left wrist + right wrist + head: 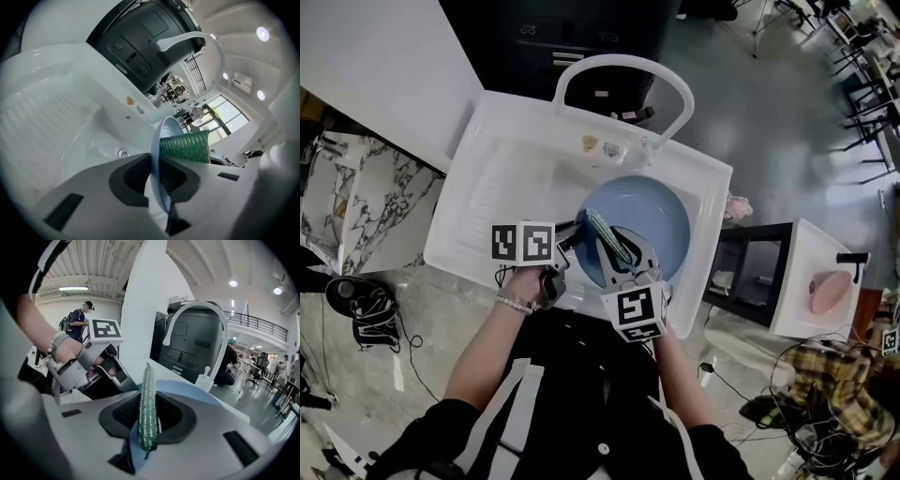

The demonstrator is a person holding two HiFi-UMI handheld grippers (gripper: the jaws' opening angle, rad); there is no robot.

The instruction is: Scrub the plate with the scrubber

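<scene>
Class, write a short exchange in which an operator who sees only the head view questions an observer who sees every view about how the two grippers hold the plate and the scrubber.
Operator: Is the left gripper really gripping the plate?
Observer: Yes. In the left gripper view its pads press on both faces of the plate's rim.
Operator: How does the scrubber sit in the right gripper?
Observer: In the right gripper view it stands edge-on between the shut jaws, reaching out past them.
</scene>
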